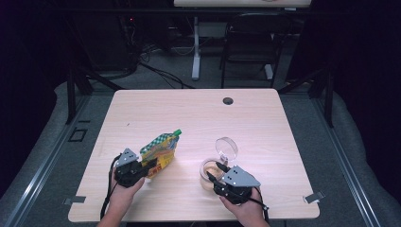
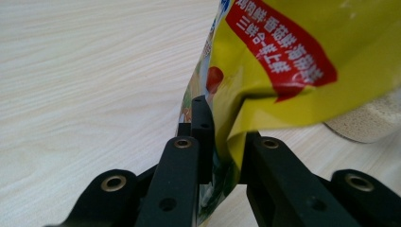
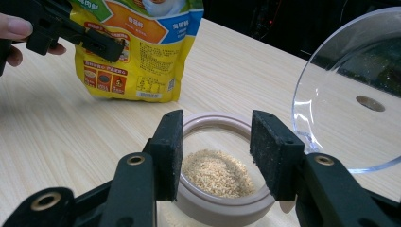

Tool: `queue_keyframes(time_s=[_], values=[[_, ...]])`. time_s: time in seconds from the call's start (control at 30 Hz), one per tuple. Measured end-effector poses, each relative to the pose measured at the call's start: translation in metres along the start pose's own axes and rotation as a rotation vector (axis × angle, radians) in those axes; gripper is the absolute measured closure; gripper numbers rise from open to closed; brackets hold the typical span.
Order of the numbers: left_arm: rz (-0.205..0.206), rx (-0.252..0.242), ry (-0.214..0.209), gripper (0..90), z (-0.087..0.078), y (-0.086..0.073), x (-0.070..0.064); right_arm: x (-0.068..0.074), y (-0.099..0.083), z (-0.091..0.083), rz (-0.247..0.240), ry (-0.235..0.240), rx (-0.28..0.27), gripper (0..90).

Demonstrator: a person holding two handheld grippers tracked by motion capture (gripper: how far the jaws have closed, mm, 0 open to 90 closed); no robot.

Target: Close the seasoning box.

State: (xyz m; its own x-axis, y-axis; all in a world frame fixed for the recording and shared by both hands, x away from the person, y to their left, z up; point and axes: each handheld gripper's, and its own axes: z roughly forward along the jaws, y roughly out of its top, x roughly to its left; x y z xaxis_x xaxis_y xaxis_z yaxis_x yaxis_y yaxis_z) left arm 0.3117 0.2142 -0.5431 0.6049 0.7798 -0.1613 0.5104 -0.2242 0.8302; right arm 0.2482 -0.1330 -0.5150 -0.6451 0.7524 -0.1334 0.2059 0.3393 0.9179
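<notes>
Your left claw [image 2: 222, 142] pinched the yellow spouted pouch's [image 1: 160, 151] bottom edge above the bench [image 1: 198, 118]; soft film probably flexes, so grip the seam. Your right claw [image 3: 215, 153] straddled the granule jar's [image 3: 222, 189] rim, not visibly clamped.

Place: lab or recording studio
Signs: dark curtained surround, bare wooden tabletop [image 1: 198, 113], floor cables [image 1: 161, 73], folding chair [image 1: 250, 42], metal rails [image 1: 38, 165]
</notes>
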Motion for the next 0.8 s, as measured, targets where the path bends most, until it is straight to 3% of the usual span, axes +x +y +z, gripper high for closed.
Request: queue_keyframes(time_s=[0.27,0.57,0.8], values=[[-0.052,0.014,0.001,81.8,0.0000,-0.0066,0.0065,0.0002,0.0008,0.0016,-0.002,0.008,0.002,54.7],[-0.034,0.005,0.003,75.2,-0.0033,-0.0095,0.0061,-0.0001,0.0017,0.0076,-0.004,0.020,0.005,54.5],[-0.047,-0.011,0.002,63.2,-0.0063,-0.0103,0.0077,-0.0015,0.0015,0.0087,0.000,0.024,0.011,54.3]])
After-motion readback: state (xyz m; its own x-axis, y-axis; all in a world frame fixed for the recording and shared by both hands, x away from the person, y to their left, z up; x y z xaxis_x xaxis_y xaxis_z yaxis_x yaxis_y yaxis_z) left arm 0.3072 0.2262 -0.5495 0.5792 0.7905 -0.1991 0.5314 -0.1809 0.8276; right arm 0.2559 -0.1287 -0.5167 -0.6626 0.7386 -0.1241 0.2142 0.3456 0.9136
